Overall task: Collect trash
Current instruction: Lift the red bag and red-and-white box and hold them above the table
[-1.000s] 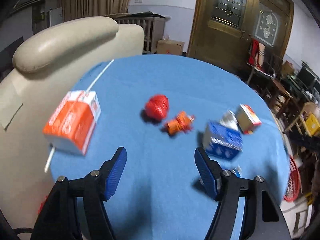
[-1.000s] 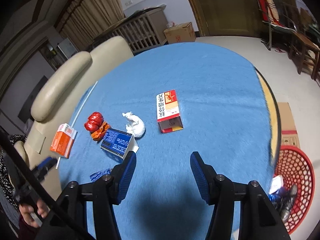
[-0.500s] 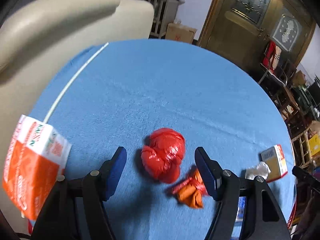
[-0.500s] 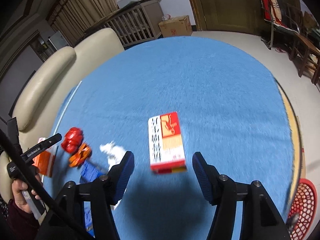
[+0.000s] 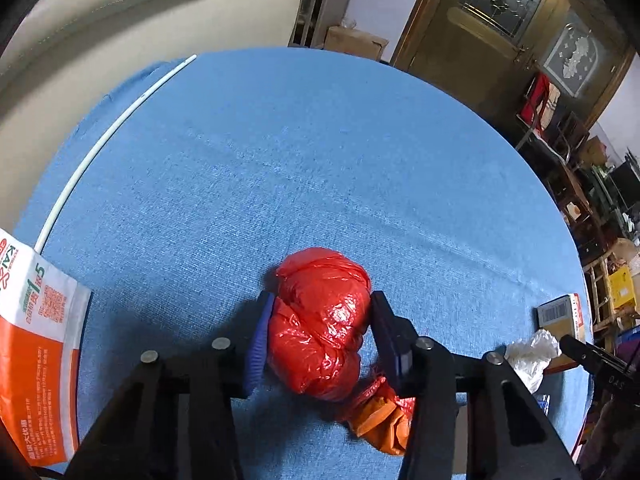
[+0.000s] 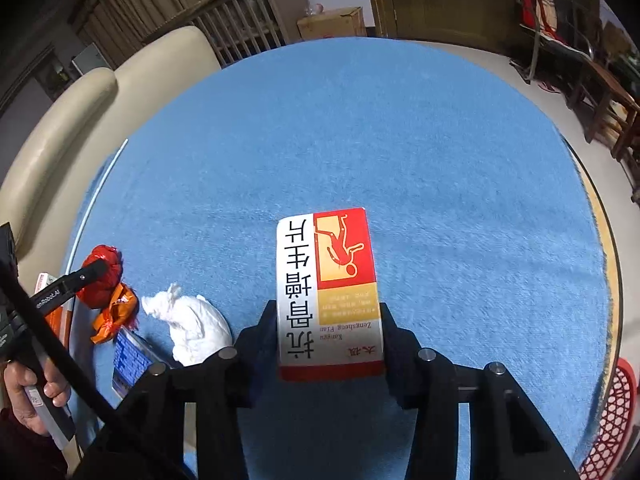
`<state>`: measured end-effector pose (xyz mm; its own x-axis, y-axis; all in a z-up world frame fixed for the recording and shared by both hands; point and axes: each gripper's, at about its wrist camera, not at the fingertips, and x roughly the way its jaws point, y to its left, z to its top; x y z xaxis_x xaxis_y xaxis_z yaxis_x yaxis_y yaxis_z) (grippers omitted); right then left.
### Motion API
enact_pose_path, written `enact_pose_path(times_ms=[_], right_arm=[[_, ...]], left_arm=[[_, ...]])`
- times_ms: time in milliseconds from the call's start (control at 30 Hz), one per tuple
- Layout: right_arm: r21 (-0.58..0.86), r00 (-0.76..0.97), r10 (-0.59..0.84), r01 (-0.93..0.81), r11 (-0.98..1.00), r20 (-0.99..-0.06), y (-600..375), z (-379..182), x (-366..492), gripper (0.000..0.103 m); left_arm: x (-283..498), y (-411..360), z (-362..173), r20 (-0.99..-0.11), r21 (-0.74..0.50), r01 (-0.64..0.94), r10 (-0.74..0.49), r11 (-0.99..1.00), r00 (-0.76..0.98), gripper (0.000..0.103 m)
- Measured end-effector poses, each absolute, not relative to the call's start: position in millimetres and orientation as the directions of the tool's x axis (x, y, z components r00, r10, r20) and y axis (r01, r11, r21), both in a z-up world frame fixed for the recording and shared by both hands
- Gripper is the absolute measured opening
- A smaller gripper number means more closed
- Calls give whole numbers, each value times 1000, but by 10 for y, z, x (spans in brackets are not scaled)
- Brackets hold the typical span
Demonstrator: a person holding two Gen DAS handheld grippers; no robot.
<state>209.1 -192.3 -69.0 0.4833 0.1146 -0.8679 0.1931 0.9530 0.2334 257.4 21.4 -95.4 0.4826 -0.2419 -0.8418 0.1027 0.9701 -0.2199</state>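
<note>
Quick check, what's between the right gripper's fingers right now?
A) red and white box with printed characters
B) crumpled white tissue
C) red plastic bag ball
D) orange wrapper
A: in the right wrist view the right gripper has its fingers against both long sides of the red and white box, its jaws having just been closing; the red bag sits in the left gripper instead.

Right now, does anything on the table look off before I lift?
Nothing looks damaged or spilled. The trash is loose litter: a crumpled white tissue and an orange wrapper lie beside the red bag, and a thin white rod follows the table's edge.
</note>
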Motion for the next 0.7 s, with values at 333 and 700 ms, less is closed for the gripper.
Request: enact_pose_path(times_ms=[333,700], right_arm=[[300,520,163,190,935,-838,-1989,-584,1576,49],[342,564,192,172,924,-803,-1963,-436,882,49]], left_arm=[[2141,-1,-937,-844,-196,193,-266,961,466,46],[1330,-593,-908,-837,-171,363,-330,916,438,46]])
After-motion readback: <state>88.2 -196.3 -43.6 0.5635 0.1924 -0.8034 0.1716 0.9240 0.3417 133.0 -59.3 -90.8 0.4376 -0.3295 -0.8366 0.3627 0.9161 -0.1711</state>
